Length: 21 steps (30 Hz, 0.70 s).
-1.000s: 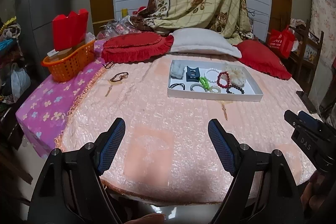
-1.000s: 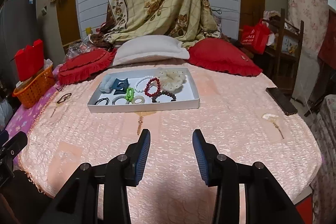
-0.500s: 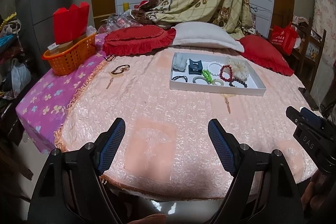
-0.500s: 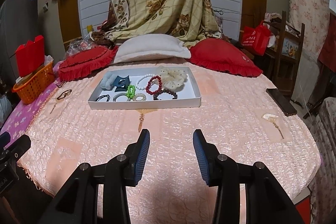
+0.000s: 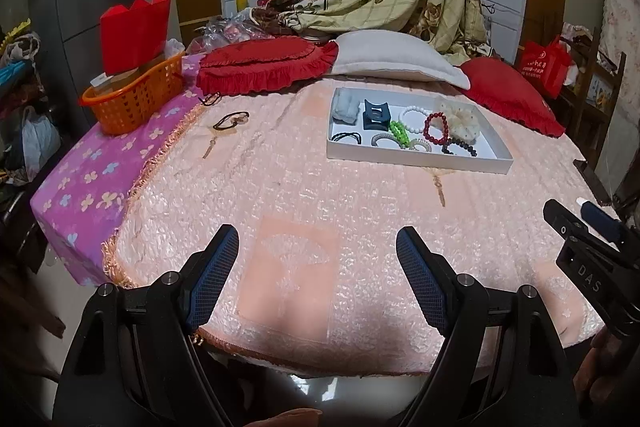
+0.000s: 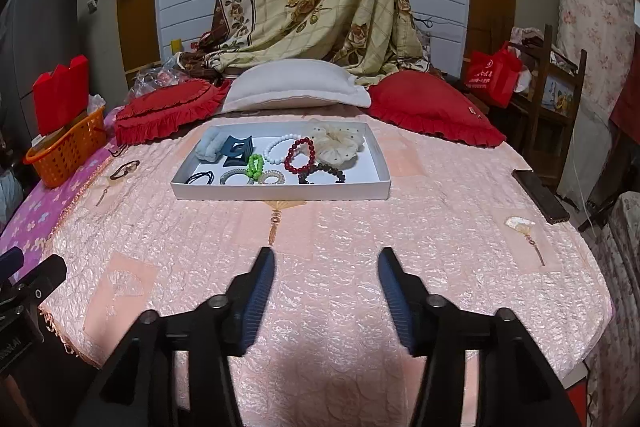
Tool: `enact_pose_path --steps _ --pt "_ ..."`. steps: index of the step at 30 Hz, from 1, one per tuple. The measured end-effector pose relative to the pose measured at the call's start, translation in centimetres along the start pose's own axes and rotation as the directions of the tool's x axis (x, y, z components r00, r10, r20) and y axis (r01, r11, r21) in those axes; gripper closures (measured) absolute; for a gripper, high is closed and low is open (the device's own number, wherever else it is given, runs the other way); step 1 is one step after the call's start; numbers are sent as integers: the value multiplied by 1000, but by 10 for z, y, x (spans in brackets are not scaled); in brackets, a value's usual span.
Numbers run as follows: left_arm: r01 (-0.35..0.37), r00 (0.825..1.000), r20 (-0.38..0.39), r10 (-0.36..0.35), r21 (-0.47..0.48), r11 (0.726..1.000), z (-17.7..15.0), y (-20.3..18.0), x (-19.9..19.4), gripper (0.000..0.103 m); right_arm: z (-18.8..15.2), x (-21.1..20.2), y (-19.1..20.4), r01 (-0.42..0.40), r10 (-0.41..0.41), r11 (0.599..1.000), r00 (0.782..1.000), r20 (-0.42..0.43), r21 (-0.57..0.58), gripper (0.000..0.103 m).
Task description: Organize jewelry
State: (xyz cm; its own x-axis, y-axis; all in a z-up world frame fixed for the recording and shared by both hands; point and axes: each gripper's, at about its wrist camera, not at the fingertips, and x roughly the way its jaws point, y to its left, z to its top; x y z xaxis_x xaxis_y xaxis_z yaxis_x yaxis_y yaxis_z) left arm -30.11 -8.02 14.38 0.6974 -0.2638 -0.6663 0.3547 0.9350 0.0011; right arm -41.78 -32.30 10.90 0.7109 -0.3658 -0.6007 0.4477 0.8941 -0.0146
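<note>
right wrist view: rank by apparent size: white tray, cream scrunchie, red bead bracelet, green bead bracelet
1. white tray
2. cream scrunchie
3. red bead bracelet
4. green bead bracelet

All four sit at roughly the same depth, so nearness hardly skews this.

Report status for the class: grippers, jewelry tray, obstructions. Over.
Left gripper open, empty. Right gripper open, empty. White tray of bracelets ahead on bedspread, untouched. Nothing between grippers and tray.
</note>
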Motion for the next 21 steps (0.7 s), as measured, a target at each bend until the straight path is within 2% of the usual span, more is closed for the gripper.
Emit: enact_pose_path --steps 8,21 --pt "-4 1000 -16 4 -1 1000 -1 -1 4 22 0 1 4 2 -2 1000 1000 4 -16 42" --pt "-7 1000 -26 7 5 1000 -3 0 9 22 -5 10 9 -10 8 999 999 -38 -35 42"
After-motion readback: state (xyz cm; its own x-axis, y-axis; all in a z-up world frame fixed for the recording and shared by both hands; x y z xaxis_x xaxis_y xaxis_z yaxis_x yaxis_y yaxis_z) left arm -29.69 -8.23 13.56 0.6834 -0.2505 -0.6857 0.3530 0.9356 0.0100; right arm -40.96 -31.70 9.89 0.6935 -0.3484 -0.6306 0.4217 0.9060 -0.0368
